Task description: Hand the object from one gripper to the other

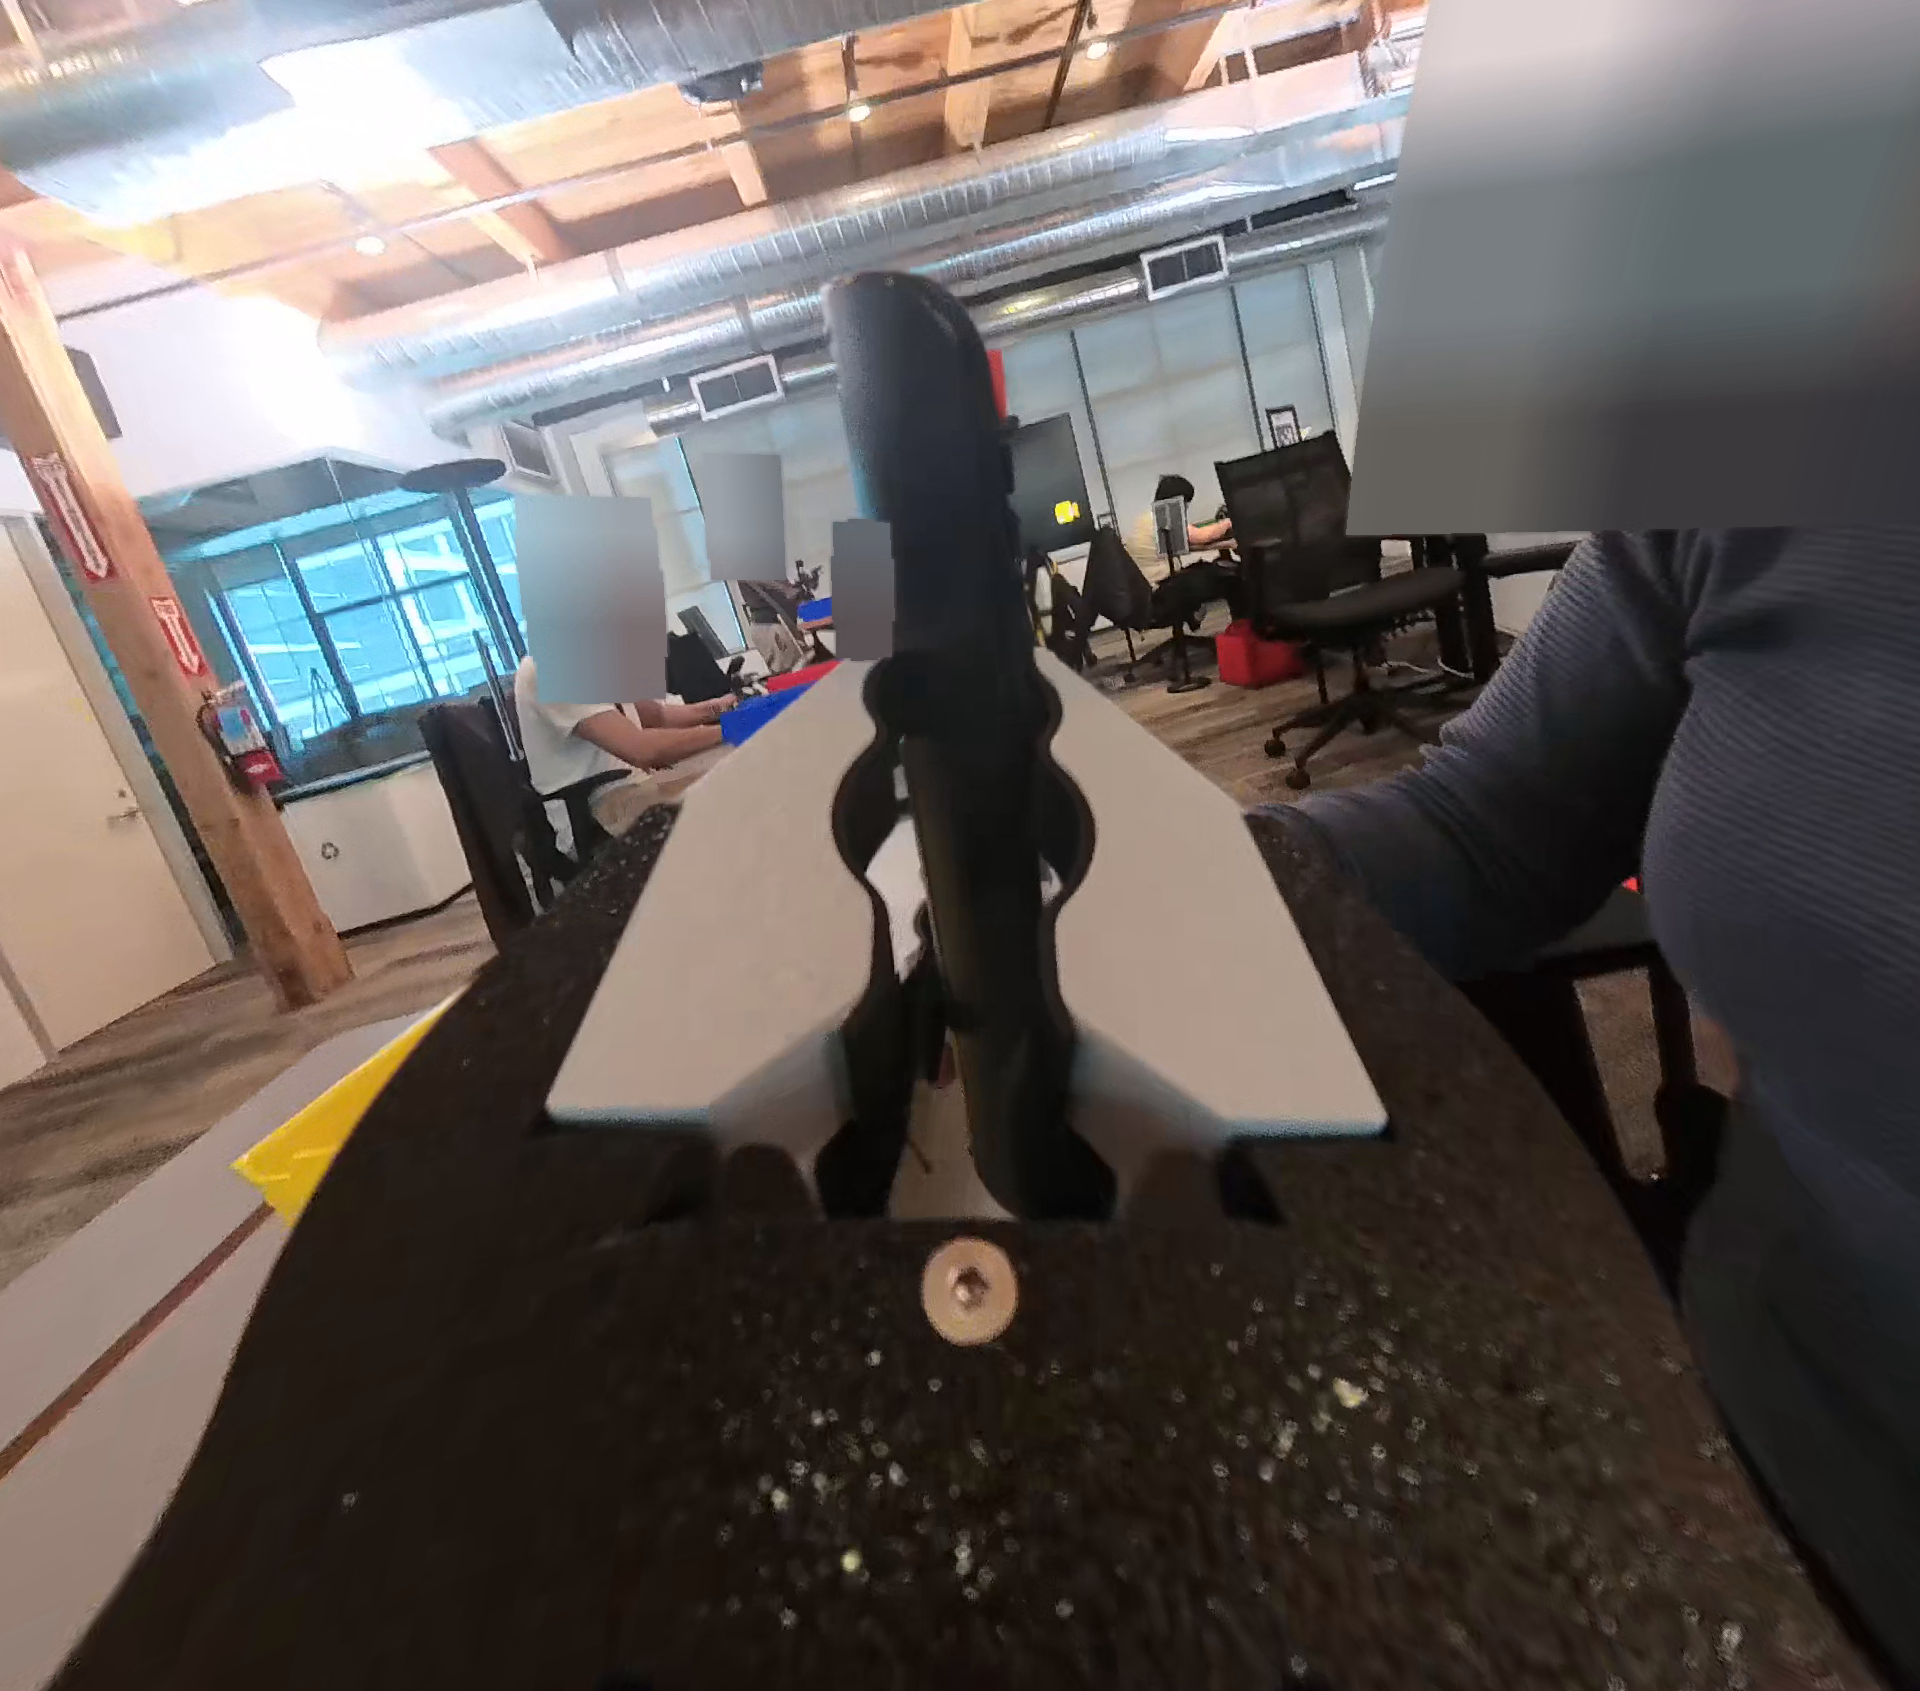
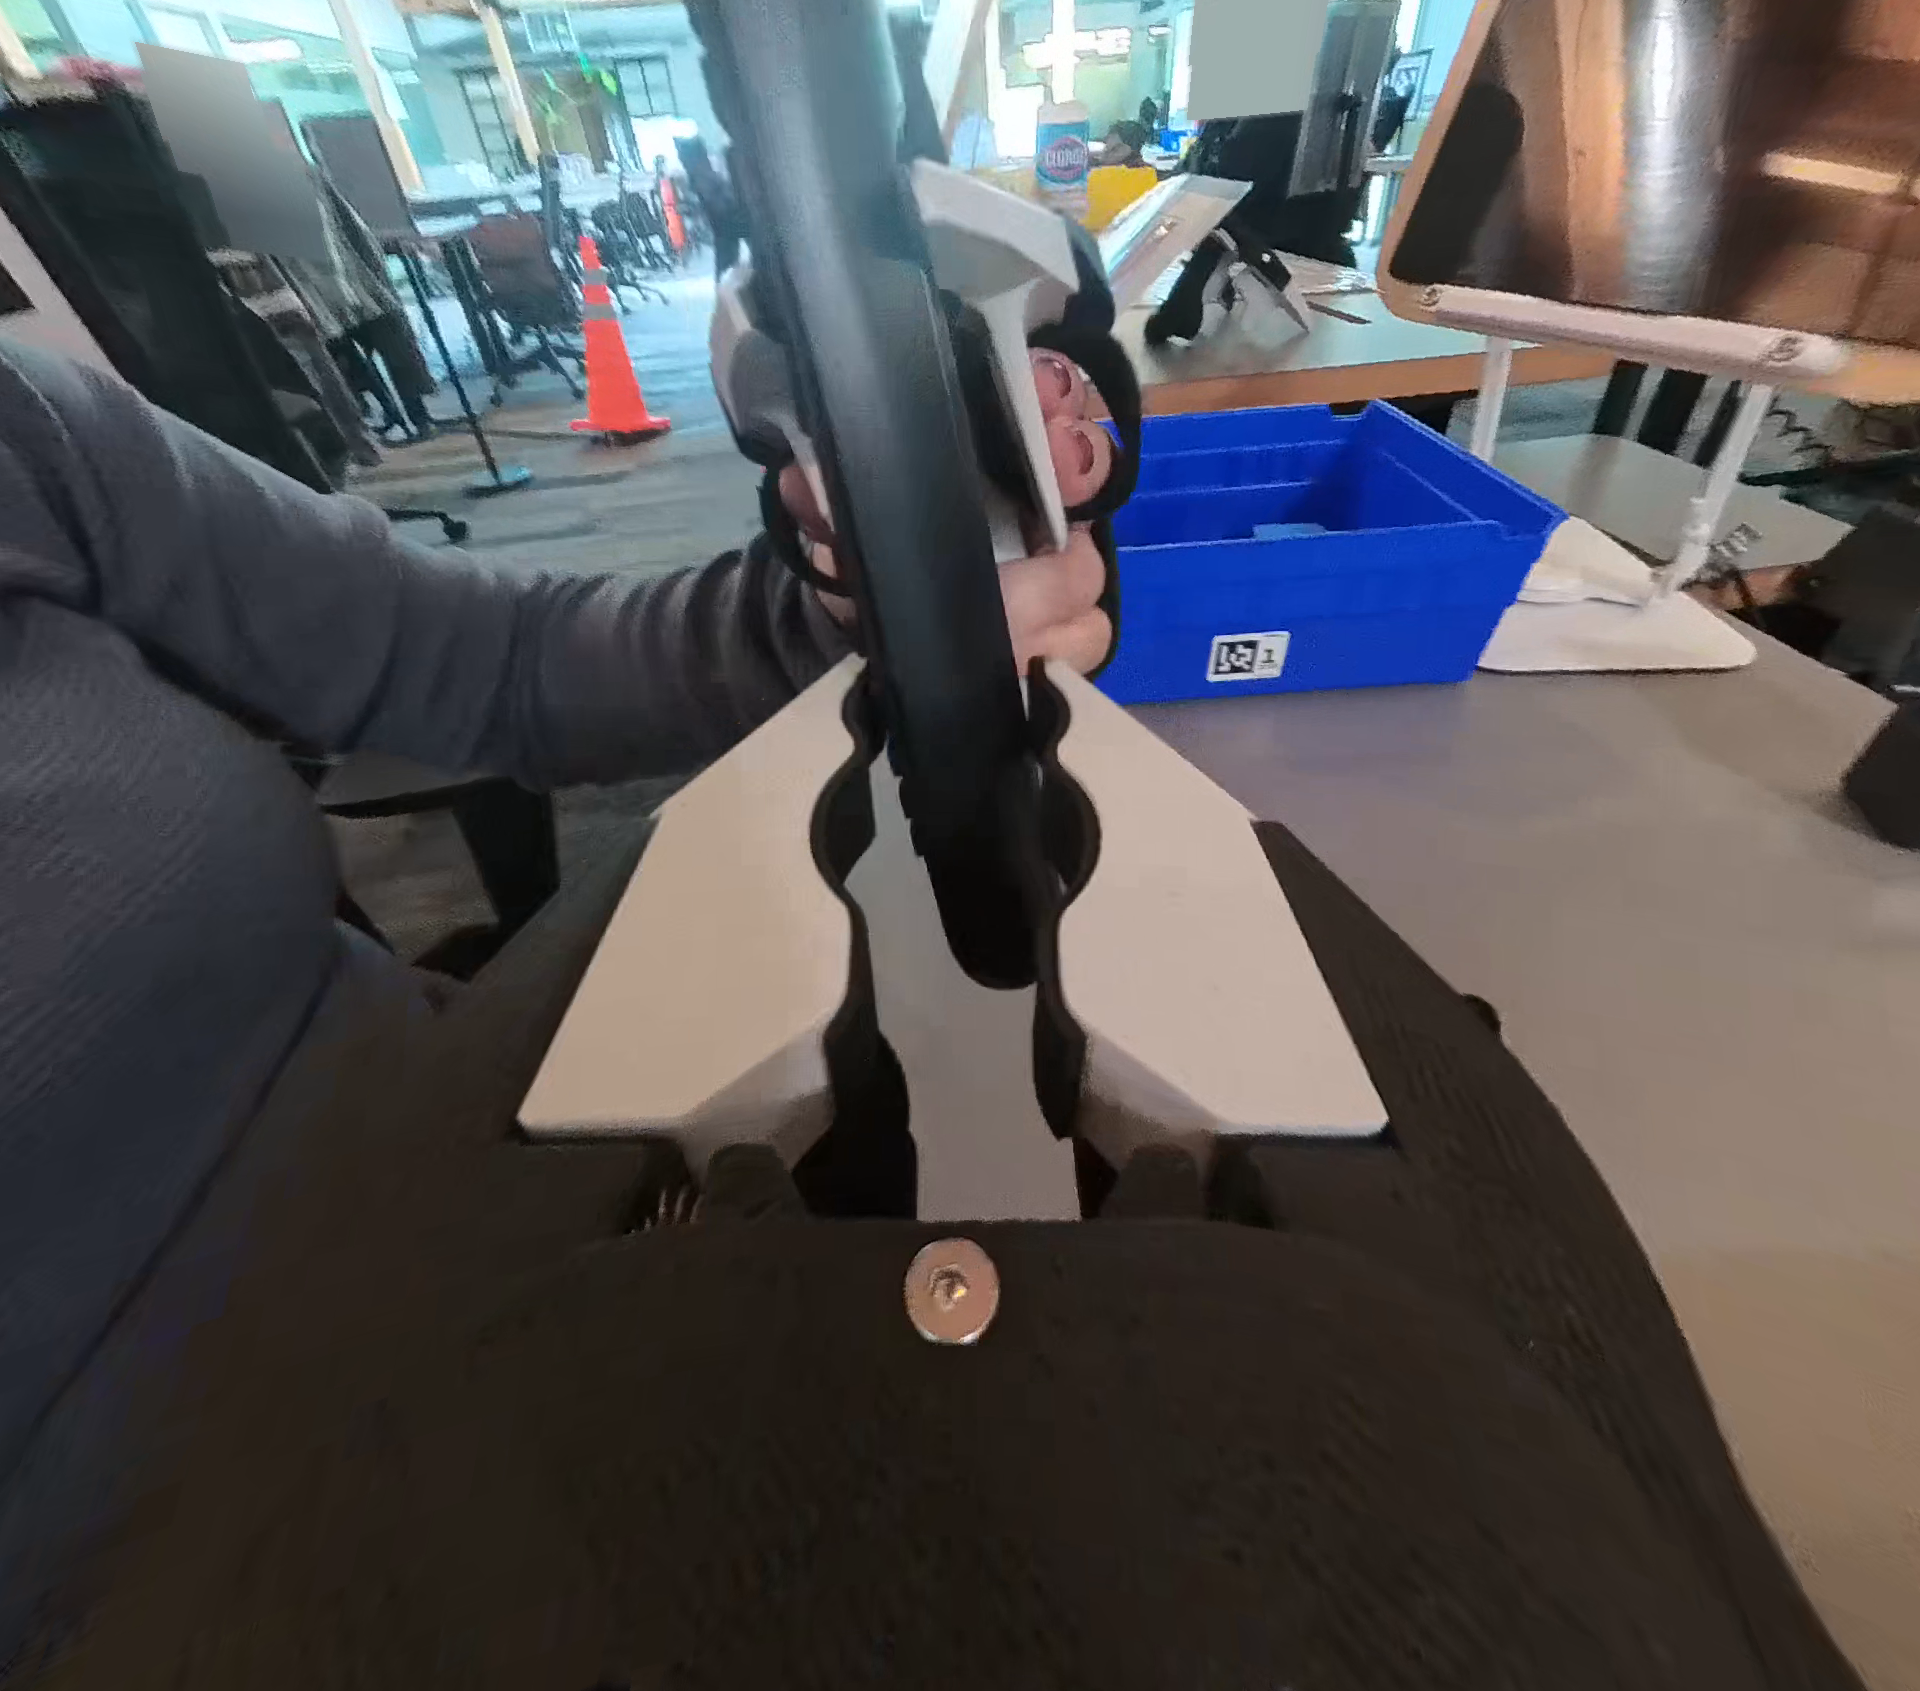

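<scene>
A blue bin [image 2: 1320, 561] sits on the grey table [image 2: 1507, 862], an orange cone [image 2: 615, 353] on the floor beyond

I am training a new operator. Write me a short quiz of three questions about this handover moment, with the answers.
1. True or false: the left gripper is closed on the long black object.
2. Multiple choice: the end of that object at the right gripper lies A) between its fingers, B) beside them, C) far above them.
3. Short answer: what colour is the bin on the grey table?

Key: 1 true; 2 A; 3 blue.
</scene>
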Action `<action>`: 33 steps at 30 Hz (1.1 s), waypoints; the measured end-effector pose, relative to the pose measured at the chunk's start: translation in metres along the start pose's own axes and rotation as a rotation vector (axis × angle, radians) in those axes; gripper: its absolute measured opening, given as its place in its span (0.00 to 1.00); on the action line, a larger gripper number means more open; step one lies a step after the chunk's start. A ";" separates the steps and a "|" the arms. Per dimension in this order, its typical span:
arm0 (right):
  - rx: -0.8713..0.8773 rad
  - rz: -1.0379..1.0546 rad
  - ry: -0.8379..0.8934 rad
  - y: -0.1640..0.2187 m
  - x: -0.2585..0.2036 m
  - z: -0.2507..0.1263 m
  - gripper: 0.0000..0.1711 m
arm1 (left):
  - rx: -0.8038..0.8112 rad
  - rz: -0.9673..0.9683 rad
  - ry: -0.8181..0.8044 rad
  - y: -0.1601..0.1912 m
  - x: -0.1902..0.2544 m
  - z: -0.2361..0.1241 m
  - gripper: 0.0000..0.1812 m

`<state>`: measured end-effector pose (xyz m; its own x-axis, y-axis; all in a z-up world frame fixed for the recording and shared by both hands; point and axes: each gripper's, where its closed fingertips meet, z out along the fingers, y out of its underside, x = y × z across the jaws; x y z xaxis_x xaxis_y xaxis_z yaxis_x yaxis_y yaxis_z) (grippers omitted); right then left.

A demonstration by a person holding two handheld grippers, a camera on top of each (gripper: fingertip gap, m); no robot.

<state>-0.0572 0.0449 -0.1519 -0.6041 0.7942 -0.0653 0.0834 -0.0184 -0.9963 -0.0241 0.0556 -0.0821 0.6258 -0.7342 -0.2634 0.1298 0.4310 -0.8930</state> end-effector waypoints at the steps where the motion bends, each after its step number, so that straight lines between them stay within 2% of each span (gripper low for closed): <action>1: -0.016 -0.015 0.008 0.002 0.001 -0.001 0.14 | -0.017 -0.021 0.001 0.002 -0.001 0.000 0.10; 4: -0.072 -0.087 0.086 0.006 0.011 -0.004 0.13 | -0.048 -0.112 -0.009 0.005 -0.008 -0.004 0.12; 6: -0.150 -0.150 0.154 0.014 0.020 -0.008 0.13 | -0.034 -0.143 -0.035 0.000 -0.016 -0.009 0.22; 10: -0.276 -0.309 0.345 0.019 0.044 -0.022 0.13 | -0.173 -0.039 -0.164 0.005 -0.038 -0.023 0.33; 13: -0.381 -0.409 0.579 0.012 0.073 -0.049 0.13 | -0.301 0.077 -0.307 0.008 -0.058 -0.037 0.34; 15: -0.464 -0.432 0.797 0.005 0.099 -0.084 0.13 | -0.413 0.137 -0.422 0.012 -0.075 -0.050 0.34; 18: -0.588 -0.320 1.086 0.010 0.135 -0.155 0.13 | -0.528 0.198 -0.550 0.009 -0.092 -0.069 0.34; 20: -0.695 -0.186 1.247 0.029 0.153 -0.209 0.14 | -0.559 0.200 -0.608 0.001 -0.098 -0.080 0.34; 22: -0.804 -0.040 1.350 0.057 0.164 -0.255 0.14 | -0.602 0.166 -0.729 -0.008 -0.110 -0.101 0.33; 24: -0.873 0.062 1.406 0.082 0.172 -0.286 0.13 | -0.638 0.123 -0.860 -0.019 -0.122 -0.128 0.33; 26: -0.910 0.119 1.450 0.100 0.179 -0.306 0.13 | -0.609 0.080 -0.940 -0.034 -0.126 -0.150 0.33; 28: -0.859 0.145 1.486 0.108 0.187 -0.312 0.14 | -0.524 0.029 -1.004 -0.055 -0.129 -0.171 0.33; 31: -0.798 0.132 1.486 0.108 0.194 -0.309 0.24 | -0.454 -0.009 -1.124 -0.078 -0.133 -0.211 0.32; 33: -0.758 0.069 1.503 0.095 0.195 -0.304 0.37 | -0.473 -0.013 -1.235 -0.084 -0.135 -0.244 0.33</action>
<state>0.0740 0.3832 -0.2424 0.6169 0.6472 0.4478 0.6815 -0.1546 -0.7153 -0.3079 -0.0094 -0.0606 0.9437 0.3297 0.0249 0.0198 0.0187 -0.9996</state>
